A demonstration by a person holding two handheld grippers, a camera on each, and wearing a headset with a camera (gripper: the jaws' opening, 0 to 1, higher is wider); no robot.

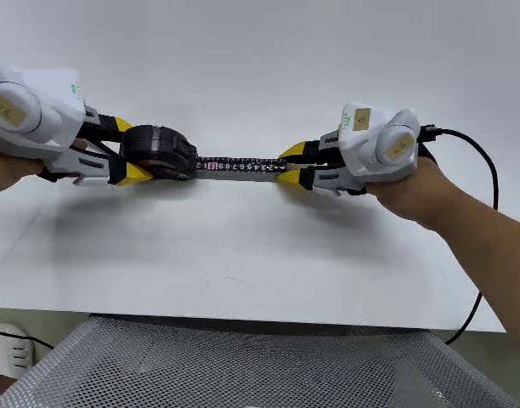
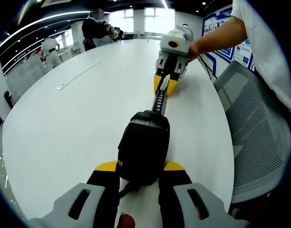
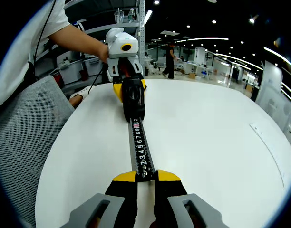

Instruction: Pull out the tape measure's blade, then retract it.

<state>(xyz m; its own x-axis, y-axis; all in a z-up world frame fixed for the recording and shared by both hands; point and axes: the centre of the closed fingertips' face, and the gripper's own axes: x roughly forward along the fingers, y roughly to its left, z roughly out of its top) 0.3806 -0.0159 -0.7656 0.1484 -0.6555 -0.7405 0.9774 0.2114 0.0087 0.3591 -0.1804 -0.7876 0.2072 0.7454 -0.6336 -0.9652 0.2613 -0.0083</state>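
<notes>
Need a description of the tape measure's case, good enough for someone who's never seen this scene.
On the white table, a numbered blade stretches between two facing grippers. The case is the rounded black body clamped in the yellow-tipped jaws of the left gripper; the right gripper pinches just the thin blade end.

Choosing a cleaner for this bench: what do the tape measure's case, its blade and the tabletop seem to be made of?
The case: black matte plastic, perhaps rubbery; dull, moulded look.
The blade: thin dark strip, white printed numerals; likely coated steel.
The tabletop: smooth white, faint sheen; probably laminate.
</notes>
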